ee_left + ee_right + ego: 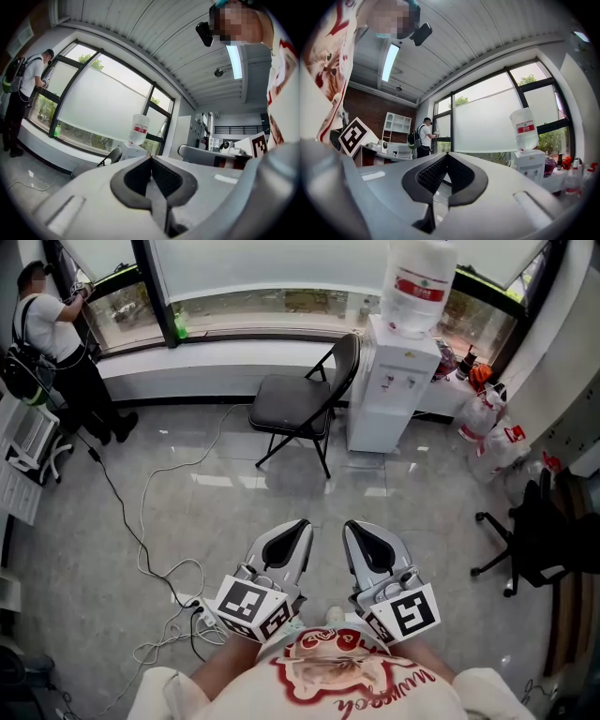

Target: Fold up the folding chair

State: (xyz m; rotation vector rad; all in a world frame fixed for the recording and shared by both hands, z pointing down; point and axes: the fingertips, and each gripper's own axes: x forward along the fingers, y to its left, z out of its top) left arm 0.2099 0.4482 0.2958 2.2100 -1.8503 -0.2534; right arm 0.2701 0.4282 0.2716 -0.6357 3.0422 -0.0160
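The black folding chair [298, 404] stands unfolded on the grey floor by the window, its backrest next to a white water dispenser [392, 381]. In the left gripper view a part of the chair [111, 156] peeks out above the jaws. Both grippers are held close to my body, well short of the chair and pointing toward it. My left gripper [302, 525] is shut with nothing in it, jaws meeting at the tip [151, 158]. My right gripper [351, 525] is likewise shut and empty [446, 154]. The right gripper view does not show the chair.
A person [56, 334] stands at the window at the far left. Cables and a power strip [178, 601] lie on the floor left of my grippers. A black office chair [534, 540] stands at the right, with bags [492, 437] near the dispenser [529, 164].
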